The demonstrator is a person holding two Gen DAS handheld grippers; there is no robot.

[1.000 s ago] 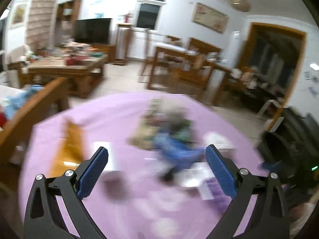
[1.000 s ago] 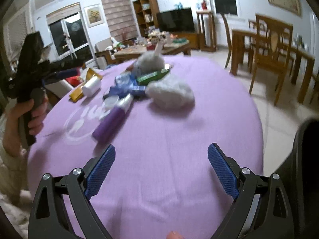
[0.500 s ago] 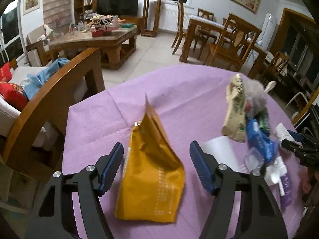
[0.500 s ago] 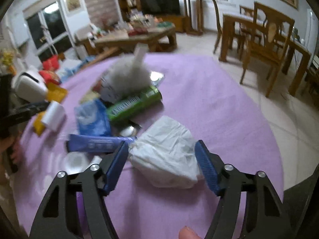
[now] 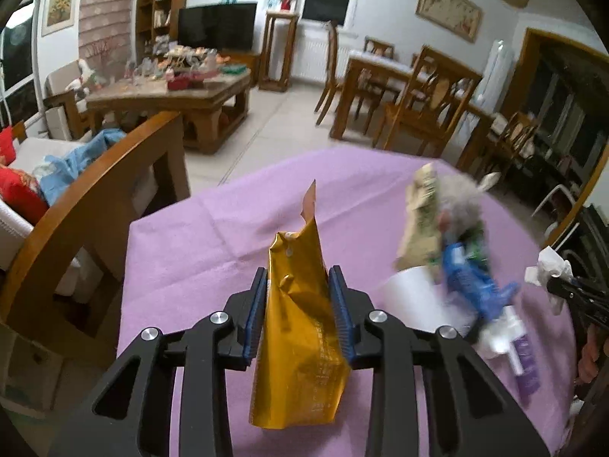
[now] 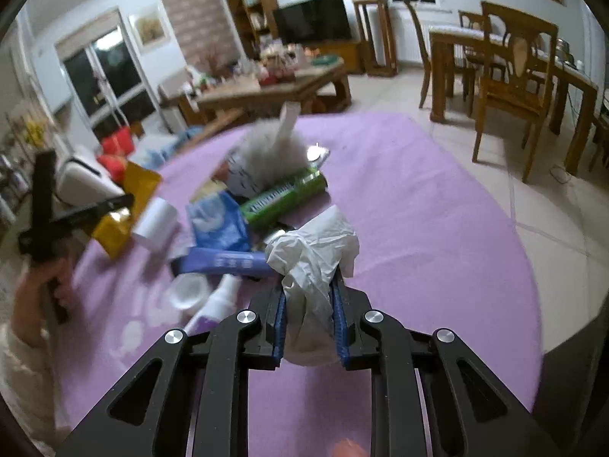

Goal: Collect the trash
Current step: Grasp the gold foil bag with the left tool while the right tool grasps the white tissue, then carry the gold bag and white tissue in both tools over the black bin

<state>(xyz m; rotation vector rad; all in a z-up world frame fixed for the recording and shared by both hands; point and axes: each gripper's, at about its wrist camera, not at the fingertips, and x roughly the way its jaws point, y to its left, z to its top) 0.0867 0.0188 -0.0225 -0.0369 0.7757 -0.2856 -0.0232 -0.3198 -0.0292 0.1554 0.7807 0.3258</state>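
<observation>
Left claw (image 5: 297, 280): its jaws have just been closing; they stood wide a second ago and now pinch the gold pouch (image 5: 300, 346) from both sides.
Gold pouch: lower centre of the left wrist view, upright between the blue pads, its torn top poking up past the fingertips; half a second ago it lay loose between open jaws.
Right claw (image 6: 310, 289): its jaws have just been closing too, and they are now narrow and clamped on the white crumpled bag (image 6: 314, 259).
White crumpled bag: centre of the right wrist view, bunched between the pads and spilling out above them; earlier it sat free on the cloth.
Bench (image 6: 437, 221): covered in purple cloth, filling the middle of both views.
Remaining trash: beyond the right claw, a purple tube (image 6: 224, 261), a blue packet (image 6: 217, 224), a green can (image 6: 285, 196) and a grey fluffy lump (image 6: 274, 152), piled together in the middle left.
</observation>
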